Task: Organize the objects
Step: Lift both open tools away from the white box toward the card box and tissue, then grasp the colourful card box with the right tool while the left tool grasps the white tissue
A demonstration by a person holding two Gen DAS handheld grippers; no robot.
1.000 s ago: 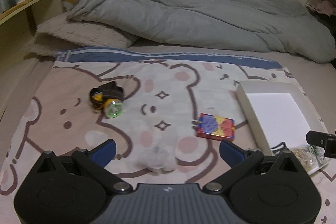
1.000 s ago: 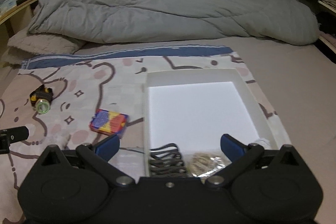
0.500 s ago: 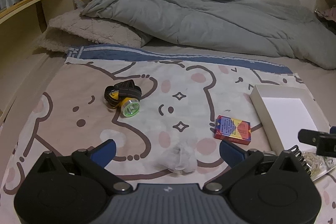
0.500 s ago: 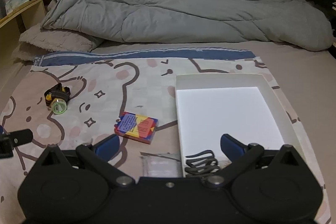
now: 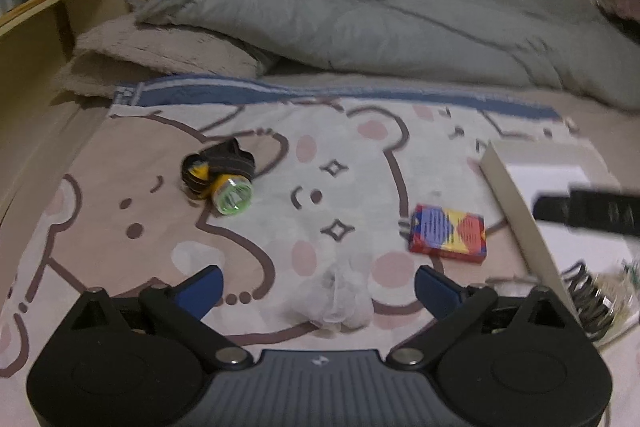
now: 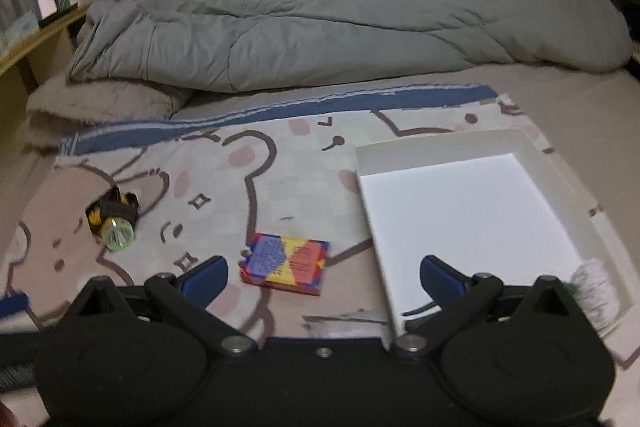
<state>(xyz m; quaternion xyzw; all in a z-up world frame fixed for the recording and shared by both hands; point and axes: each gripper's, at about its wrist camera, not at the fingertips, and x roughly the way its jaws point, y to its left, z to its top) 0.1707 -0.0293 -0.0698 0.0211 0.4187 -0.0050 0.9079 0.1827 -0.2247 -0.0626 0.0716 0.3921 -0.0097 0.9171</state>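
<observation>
The white box (image 6: 472, 211) sits on the bear blanket (image 5: 120, 211) at three o'clock and already has a few small things in its near end. The card pack (image 5: 447, 233) lies just left of it. The headlamp (image 5: 220, 179) is far off at ten o'clock. A crumpled clear bag (image 5: 336, 295) lies between the fingers of the left gripper (image 5: 318, 285), whose jaws are closing but not touching it yet. That looks like the pickup step. Next comes a soft squeeze and a lift. The right gripper (image 6: 322, 277) is wide open and holds nothing.

On the bed, the card box (image 6: 286, 263) lies central; headlamp (image 6: 114, 221) at nine o'clock, tray (image 6: 440, 147) at three, duvet (image 6: 340, 27) at twelve.
</observation>
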